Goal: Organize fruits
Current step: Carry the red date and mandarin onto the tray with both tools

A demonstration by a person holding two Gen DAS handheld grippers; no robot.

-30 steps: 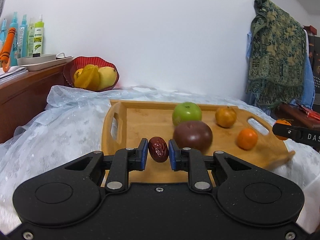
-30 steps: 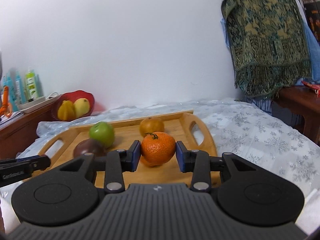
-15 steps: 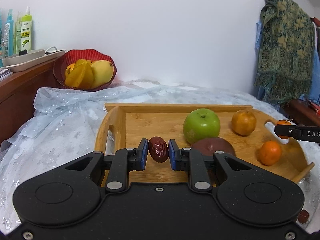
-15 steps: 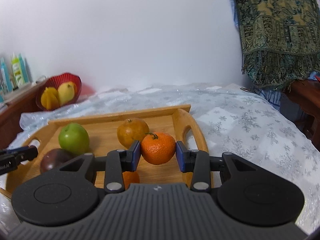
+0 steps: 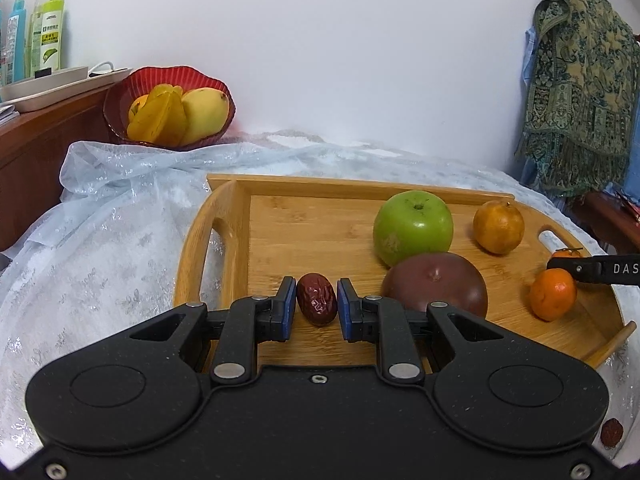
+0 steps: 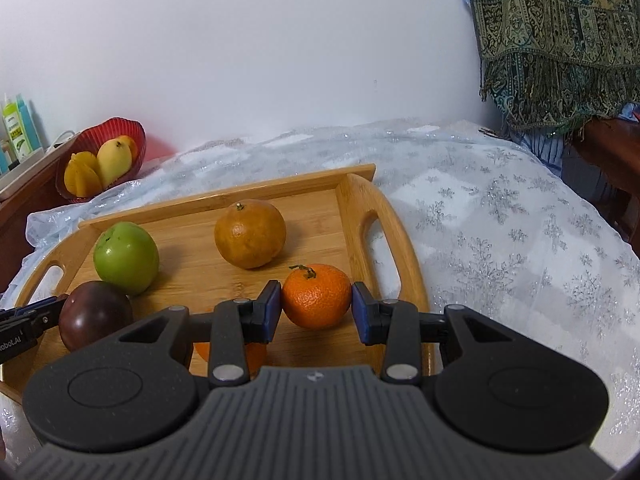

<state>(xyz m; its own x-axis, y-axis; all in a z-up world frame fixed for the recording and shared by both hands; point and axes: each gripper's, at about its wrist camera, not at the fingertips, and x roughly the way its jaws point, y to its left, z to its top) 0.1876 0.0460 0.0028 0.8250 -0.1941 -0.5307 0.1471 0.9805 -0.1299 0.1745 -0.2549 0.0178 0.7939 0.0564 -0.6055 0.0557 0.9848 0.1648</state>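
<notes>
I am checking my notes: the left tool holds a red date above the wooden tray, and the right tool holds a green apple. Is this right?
Not quite. In the right wrist view the right tool holds an orange mandarin; the green apple lies on the wooden tray. The left tool does hold the red date.

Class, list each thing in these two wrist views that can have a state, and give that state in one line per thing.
left gripper: shut on the red date
right gripper: shut on the held tangerine
wooden tray: flat on the cloth, holding loose fruit
green apple: loose on tray, stem up
purple fruit: loose on tray
brown-orange fruit: loose on tray
second tangerine: loose on tray
red bowl: holds yellow fruit
</notes>
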